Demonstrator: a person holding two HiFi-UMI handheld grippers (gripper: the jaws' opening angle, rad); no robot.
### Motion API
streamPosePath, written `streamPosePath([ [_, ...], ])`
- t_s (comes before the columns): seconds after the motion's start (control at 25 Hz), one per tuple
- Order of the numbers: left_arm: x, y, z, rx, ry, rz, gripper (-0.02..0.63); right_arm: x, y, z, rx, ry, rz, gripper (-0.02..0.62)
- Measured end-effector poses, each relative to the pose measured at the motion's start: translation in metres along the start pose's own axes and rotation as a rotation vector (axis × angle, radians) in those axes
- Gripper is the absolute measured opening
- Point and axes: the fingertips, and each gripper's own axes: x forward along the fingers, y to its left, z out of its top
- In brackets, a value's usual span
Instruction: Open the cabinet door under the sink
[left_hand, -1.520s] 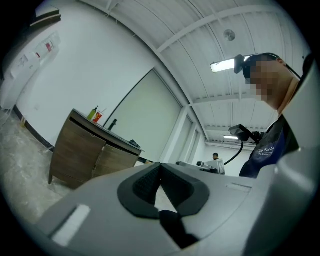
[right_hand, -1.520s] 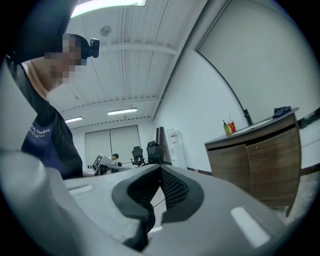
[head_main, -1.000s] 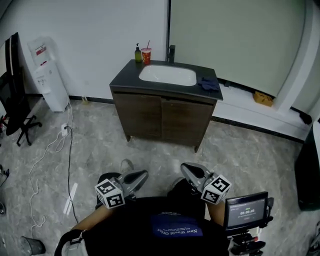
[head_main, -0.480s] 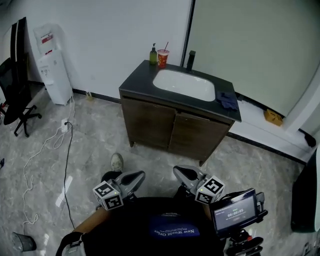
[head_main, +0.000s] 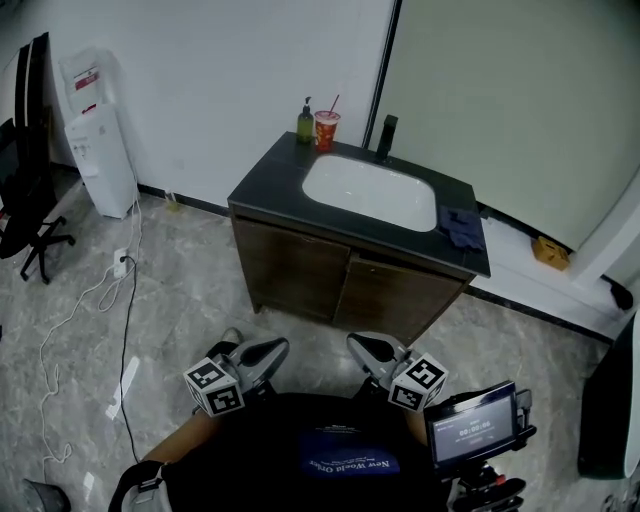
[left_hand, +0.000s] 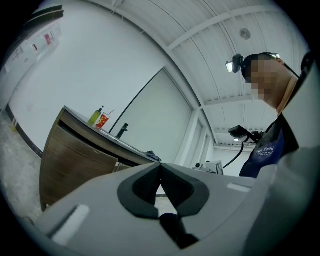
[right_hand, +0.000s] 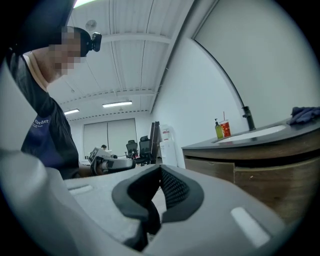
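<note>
Progress is nil: both cabinet doors (head_main: 340, 285) under the sink (head_main: 370, 190) stand closed and untouched, well ahead of the left gripper (head_main: 280, 347) and right gripper (head_main: 355, 342), each pinched together, empty.

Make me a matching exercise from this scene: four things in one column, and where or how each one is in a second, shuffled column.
Things:
1. soap bottle
2. blue cloth
3. water dispenser
4. cabinet doors

Place or state:
A. shut, under the countertop
B. standing on the floor, left of everything else
C. next to the red cup
D. right of the basin

Pairs: 1-C, 2-D, 3-B, 4-A.
</note>
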Motion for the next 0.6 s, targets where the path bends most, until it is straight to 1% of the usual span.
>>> streamPosePath([
  [0.2, 0.045, 0.016, 0.007, -0.003, 0.057, -0.06, 0.005, -0.007, -0.043, 0.004, 0.002, -0.013, -0.088, 0.002],
  [0.4, 0.089, 0.034, 0.006, -0.008, 0.124, -0.132, 0.006, -0.016, -0.085, -0.004, 0.005, -0.017, -0.19, 0.002],
  [0.6, 0.128, 0.046, 0.005, -0.007, 0.179, -0.209, 0.006, -0.017, -0.117, -0.014, 0.022, -0.009, -0.267, 0.002],
])
